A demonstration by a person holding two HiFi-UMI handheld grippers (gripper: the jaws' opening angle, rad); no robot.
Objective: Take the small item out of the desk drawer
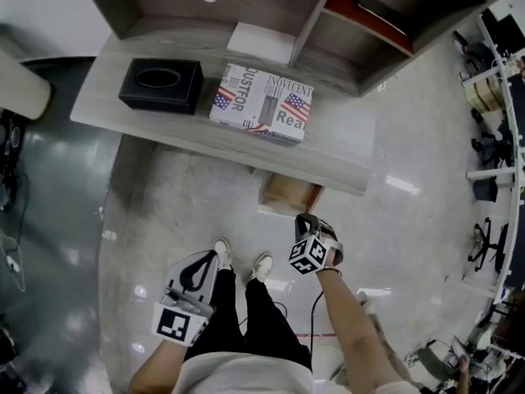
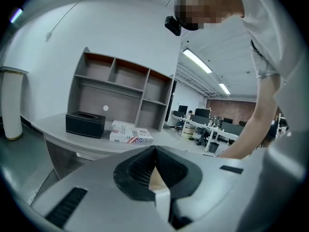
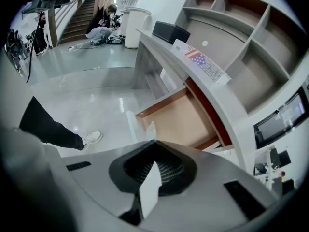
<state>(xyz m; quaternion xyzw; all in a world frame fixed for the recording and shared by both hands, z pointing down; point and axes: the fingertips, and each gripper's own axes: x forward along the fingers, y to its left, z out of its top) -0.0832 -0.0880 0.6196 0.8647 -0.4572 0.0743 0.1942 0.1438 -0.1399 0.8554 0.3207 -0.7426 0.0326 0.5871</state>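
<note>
The desk drawer [image 1: 287,194] stands pulled open under the grey desk [image 1: 336,150]; its tan inside [image 3: 181,120] looks bare. My right gripper [image 1: 304,219] hovers at the drawer's front edge with its jaws closed. In the right gripper view a thin, small white item [image 3: 149,128] pokes out right at the jaw tips [image 3: 153,142], seemingly pinched there. My left gripper [image 1: 212,258] hangs low beside the person's legs, away from the drawer, shut and holding nothing [image 2: 155,149].
On the desk sit a black tissue box [image 1: 161,84] and a flag-printed box [image 1: 262,103], with a shelf unit [image 1: 312,15] behind. The person's white shoes [image 1: 261,263] stand on glossy floor just before the drawer. Office chairs [image 1: 488,245] are far right.
</note>
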